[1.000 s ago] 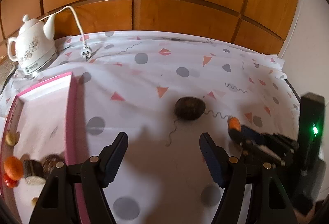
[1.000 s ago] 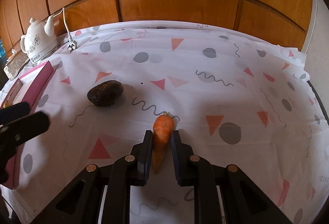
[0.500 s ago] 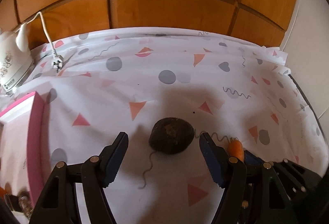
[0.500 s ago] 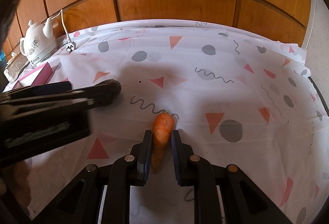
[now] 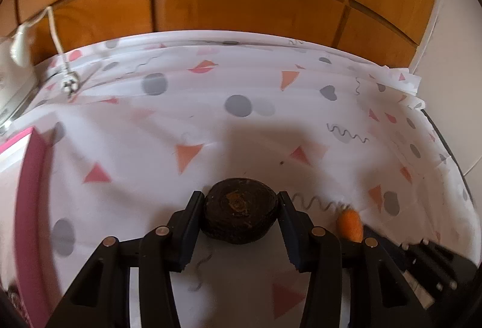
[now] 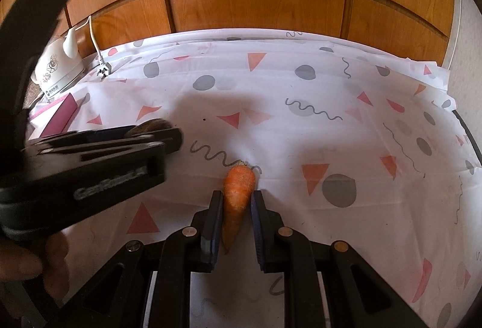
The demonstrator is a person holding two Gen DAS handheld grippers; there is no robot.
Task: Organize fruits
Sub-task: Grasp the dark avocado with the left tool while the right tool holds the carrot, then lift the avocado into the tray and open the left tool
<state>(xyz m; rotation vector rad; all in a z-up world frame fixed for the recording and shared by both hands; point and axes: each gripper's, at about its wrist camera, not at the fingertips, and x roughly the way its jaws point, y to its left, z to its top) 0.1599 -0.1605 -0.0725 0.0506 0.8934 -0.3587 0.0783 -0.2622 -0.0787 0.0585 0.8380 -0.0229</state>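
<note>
Fingers of the left gripper [image 5: 240, 212] are clamping a dark round fruit [image 5: 240, 218] on the tablecloth [image 5: 241, 123], while the right gripper [image 6: 236, 218] is pinching a carrot [image 6: 238, 195] beside it. Risk: the round fruit may be rolling free when lifted, its curved sides offering little purchase. Only the left view is showing contact; the right view is showing the kettle [image 6: 58, 73] and pink tray [image 6: 61, 114].

There are two black grippers, the left gripper [image 5: 239, 215] and the right gripper [image 6: 236, 218]. One carrot [image 6: 238, 189] is there, and one dark round fruit [image 5: 240, 218]. One white kettle [image 6: 58, 69] stands at the back, with one cord and plug [image 6: 102, 69]. One pink tray [image 5: 31, 207], one patterned tablecloth [image 6: 331, 123].
</note>
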